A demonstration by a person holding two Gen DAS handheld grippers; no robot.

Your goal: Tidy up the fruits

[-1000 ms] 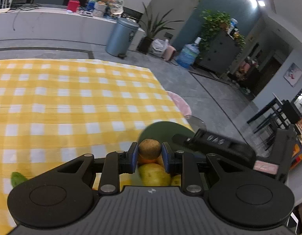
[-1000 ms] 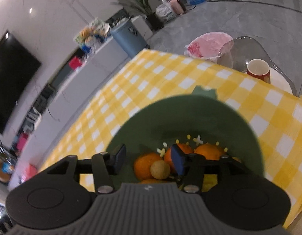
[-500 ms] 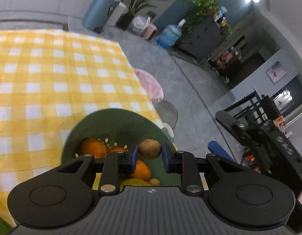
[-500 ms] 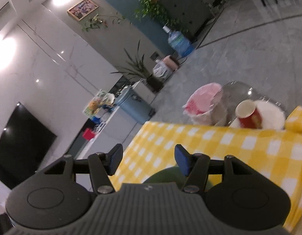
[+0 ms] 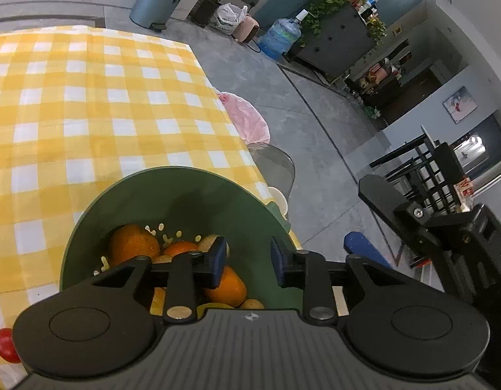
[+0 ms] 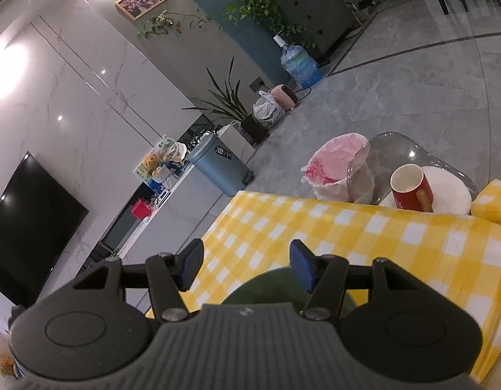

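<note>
The green bowl (image 5: 172, 195) stands near the edge of the yellow checked tablecloth (image 5: 88, 104) and holds oranges (image 5: 133, 243) and small brown fruits. Above the bowl the left gripper (image 5: 247, 258) has just been opening, nothing between its jaws. The right gripper (image 6: 245, 265) is apart, empty. Beyond the bowl, a grey floor (image 5: 315, 123).

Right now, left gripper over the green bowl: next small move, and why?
Probably lift the left gripper up out of the green bowl. Its jaws have just been opening and nothing sits between them; the small brown fruit lies in the bowl beside the oranges. A red fruit on the checked tablecloth is a likely next pick.
</note>
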